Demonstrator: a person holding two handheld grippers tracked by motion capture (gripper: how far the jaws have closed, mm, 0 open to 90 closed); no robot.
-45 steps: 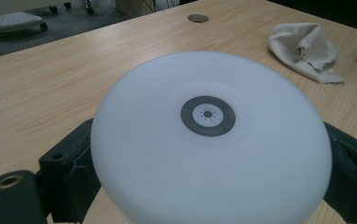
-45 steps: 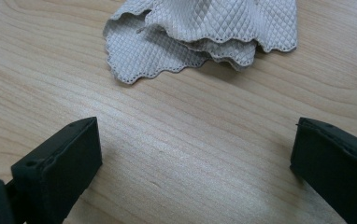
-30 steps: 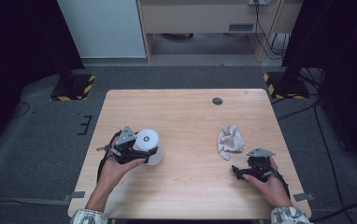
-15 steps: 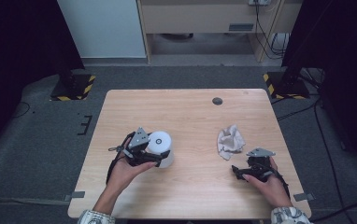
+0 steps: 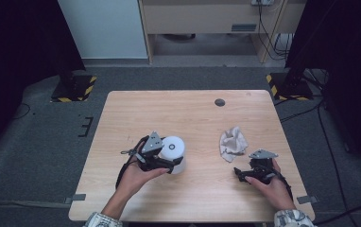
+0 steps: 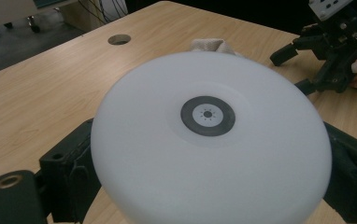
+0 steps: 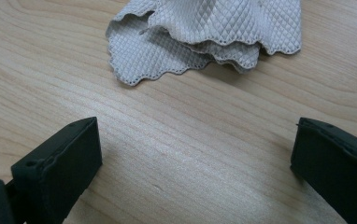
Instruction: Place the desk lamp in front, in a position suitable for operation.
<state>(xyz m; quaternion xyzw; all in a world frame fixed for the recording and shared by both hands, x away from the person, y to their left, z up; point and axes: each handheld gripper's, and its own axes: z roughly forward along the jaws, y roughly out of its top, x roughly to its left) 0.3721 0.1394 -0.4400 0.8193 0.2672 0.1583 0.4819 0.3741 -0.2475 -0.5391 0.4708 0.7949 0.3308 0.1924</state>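
My left gripper (image 5: 176, 160) is shut on a white round object (image 5: 173, 149) left of the table's middle. In the left gripper view the white round object (image 6: 209, 140) has a dark ring with a small dotted mark on its flat top, and the two black jaws press on its sides. Whether it rests on the table I cannot tell. A crumpled grey-white cloth (image 5: 232, 142) lies to the right. Just in front of the cloth (image 7: 204, 32), my right gripper (image 7: 195, 172) stands open low over bare wood, also seen as the right gripper (image 5: 239, 173) at the front right.
The wooden table (image 5: 188, 113) has a small round dark hole (image 5: 219, 102) near its far edge. Black stands with yellow-striped feet (image 5: 74, 90) flank the table on the grey floor. A cabinet stands behind.
My left gripper has carried the white round object to the right, towards the table's middle. The right gripper and the cloth have stayed put.
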